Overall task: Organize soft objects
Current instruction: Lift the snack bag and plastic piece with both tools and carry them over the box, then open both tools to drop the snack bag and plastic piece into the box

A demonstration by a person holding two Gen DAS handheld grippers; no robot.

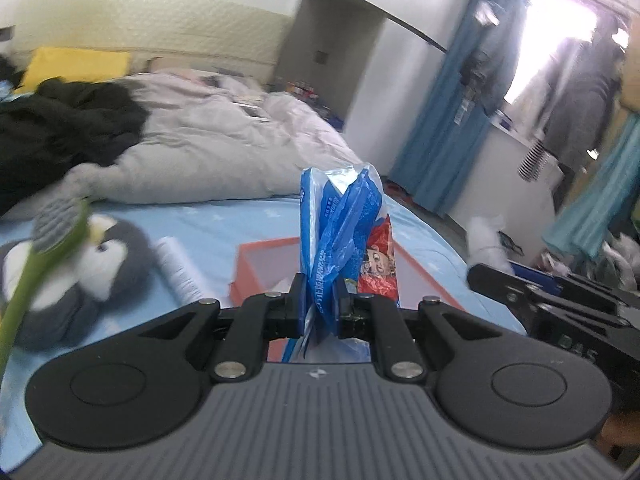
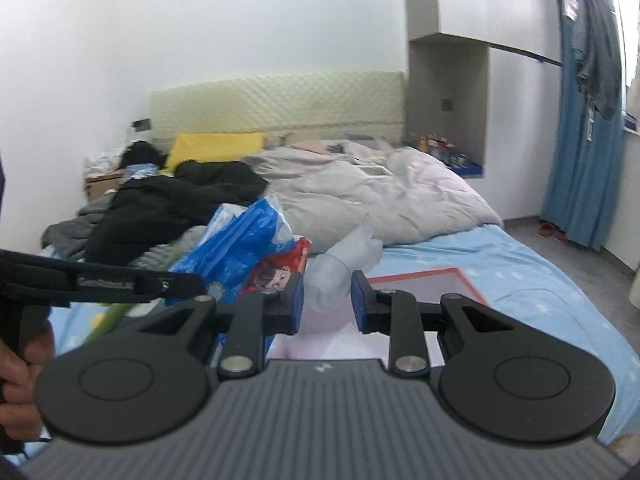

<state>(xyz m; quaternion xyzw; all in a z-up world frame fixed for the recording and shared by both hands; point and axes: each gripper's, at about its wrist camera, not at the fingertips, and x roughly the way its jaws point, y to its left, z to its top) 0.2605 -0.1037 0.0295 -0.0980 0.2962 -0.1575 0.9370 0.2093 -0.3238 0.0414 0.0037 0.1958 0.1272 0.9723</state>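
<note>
The blue plastic bag (image 1: 344,236) stands at the centre of the left wrist view, pinched upright in the left gripper (image 1: 320,304) above the orange-rimmed box (image 1: 256,260) on the blue bed sheet (image 1: 224,216). A penguin plush (image 1: 92,264) lies at lower left. The right gripper (image 2: 326,304) is parted, grasping nothing.
</note>
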